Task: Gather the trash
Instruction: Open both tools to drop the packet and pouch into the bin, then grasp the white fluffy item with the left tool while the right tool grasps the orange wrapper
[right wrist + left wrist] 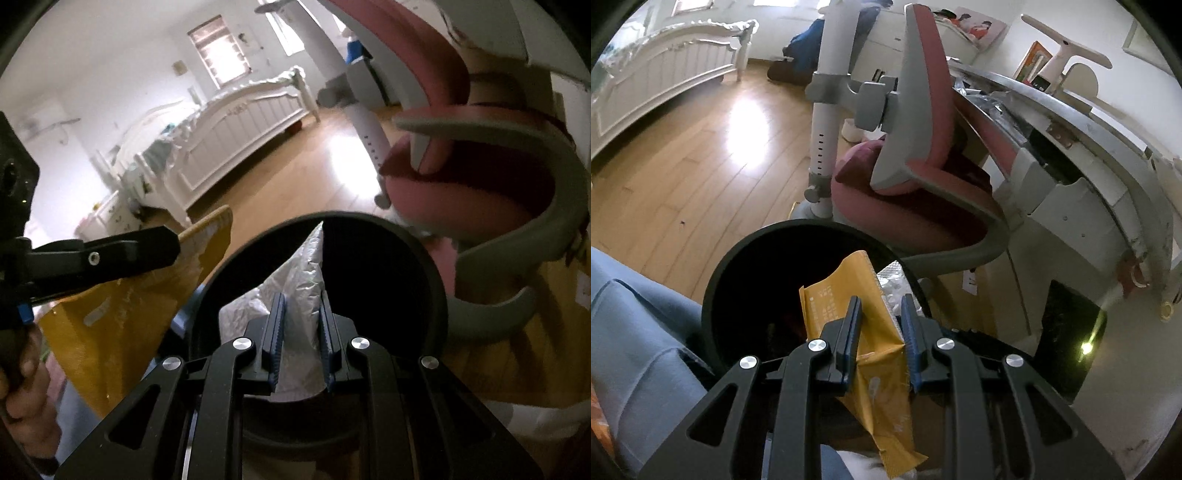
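My left gripper (881,306) is shut on a yellow-orange wrapper (849,295), held over the right part of the black round trash bin (716,280). In the right wrist view the left gripper (110,251) shows at the left with the same wrapper (118,317) beside the bin. My right gripper (303,306) is shut on a silver foil wrapper (299,269), held above the open mouth of the bin (432,280). The foil wrapper also shows in the left wrist view (897,284), just right of the yellow one. The bin's inside is dark.
A pink and grey desk chair (923,155) stands right behind the bin, next to a cluttered desk (1071,110). Wooden floor (701,155) stretches left to a white bed (665,70). A blue-clad leg (639,339) is at the lower left.
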